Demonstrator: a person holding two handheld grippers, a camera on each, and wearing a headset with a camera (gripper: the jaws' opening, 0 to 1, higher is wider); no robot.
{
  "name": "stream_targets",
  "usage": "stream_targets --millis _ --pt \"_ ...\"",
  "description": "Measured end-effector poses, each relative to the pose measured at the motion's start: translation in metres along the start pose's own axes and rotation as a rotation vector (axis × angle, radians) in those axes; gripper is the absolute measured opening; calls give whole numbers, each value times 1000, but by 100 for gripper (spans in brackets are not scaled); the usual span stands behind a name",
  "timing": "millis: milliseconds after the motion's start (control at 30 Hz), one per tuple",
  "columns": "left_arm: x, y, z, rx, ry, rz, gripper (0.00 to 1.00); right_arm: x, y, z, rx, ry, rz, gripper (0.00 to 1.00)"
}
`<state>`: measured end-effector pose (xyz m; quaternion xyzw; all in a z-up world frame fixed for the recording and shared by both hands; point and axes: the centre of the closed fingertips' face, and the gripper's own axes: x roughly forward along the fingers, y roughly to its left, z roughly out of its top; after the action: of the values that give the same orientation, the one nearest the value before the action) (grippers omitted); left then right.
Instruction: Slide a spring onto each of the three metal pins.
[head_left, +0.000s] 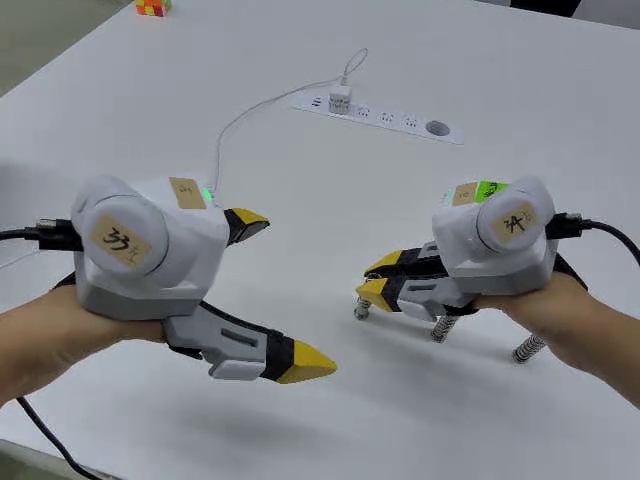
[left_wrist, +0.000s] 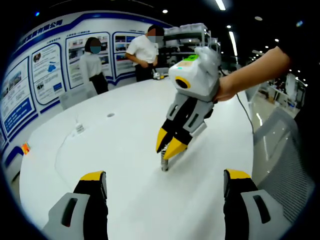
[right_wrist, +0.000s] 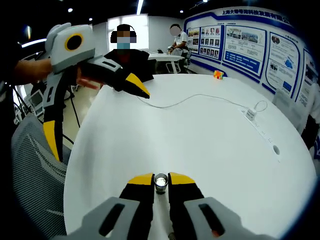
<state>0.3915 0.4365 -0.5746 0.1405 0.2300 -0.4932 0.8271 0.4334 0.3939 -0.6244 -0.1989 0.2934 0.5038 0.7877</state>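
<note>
The right gripper (head_left: 377, 279) sits at 3 o'clock in the head view, its yellow-tipped jaws pinching a small metal pin (right_wrist: 161, 183). The pin stands on the white table (head_left: 300, 180), and its shiny top end shows between the tips in the right gripper view. In the left gripper view the lower part of that pin looks coiled, possibly a spring round it, though it is too small to be sure. A spring (head_left: 443, 328) stands tilted under the gripper's body, at 4 o'clock from the pin. A second spring (head_left: 528, 347) leans just below the person's right hand (head_left: 540, 305), further out the same way.

The left gripper (head_left: 276, 293) is at 9 o'clock in the head view, well apart from the right one, its jaws spread wide with nothing between them.

At 12 o'clock a power strip (head_left: 385, 116) lies flat with a white charger (head_left: 340, 98) plugged in, and its cable (head_left: 235, 125) runs toward the left gripper. A coloured cube (head_left: 153, 7) sits at 11 o'clock by the table's far edge
</note>
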Motion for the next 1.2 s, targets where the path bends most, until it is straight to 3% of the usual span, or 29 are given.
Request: stream_targets --millis 467,767,1033,1200 --pt "-1 1 -4 -7 9 -1 99 12 1 -13 -10 56 -1 12" --pt "-2 0 -6 -11 13 -2 99 14 0 -12 0 54 -6 12" --pt "-1 -1 -3 -9 9 -8 99 7 -1 -13 -10 57 -11 17" --pt "-2 0 5 -22 -16 -6 98 -4 -3 -4 -11 23 -19 18"
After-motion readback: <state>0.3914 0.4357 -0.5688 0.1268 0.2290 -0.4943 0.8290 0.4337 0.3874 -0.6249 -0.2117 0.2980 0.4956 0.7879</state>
